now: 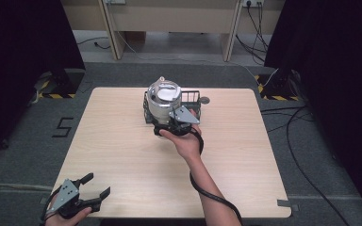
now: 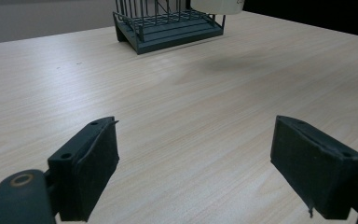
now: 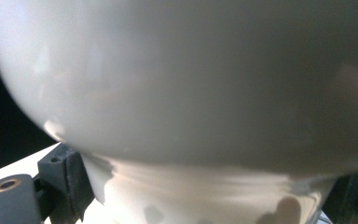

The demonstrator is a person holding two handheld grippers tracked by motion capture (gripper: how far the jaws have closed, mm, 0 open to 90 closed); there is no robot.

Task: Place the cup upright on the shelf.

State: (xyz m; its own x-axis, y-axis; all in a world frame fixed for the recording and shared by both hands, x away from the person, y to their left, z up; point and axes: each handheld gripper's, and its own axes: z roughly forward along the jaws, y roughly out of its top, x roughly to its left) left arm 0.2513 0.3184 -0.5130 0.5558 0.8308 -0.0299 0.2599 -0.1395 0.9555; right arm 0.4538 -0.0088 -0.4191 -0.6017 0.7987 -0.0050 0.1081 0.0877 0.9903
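A white bowl (image 1: 163,96) hangs tilted over the dark wire rack (image 1: 193,96) at the far middle of the wooden table (image 1: 122,141). My right gripper (image 1: 168,120) is shut on it from the near side. In the right gripper view the bowl (image 3: 191,79) is very close, and its narrow foot sits between the two black pads (image 3: 72,184). My left gripper (image 1: 99,183) rests at the table's near left corner, open with nothing between its jaws. In the left gripper view (image 2: 196,158) I see bare wood ahead, the rack (image 2: 168,28) far off and the bowl's (image 2: 216,5) edge above it.
A small grey round disc (image 1: 204,100) lies on the table just right of the rack. The right gripper's black cable (image 1: 202,183) trails along the forearm. Dark curtains flank the table; cables lie on the floor at the right.
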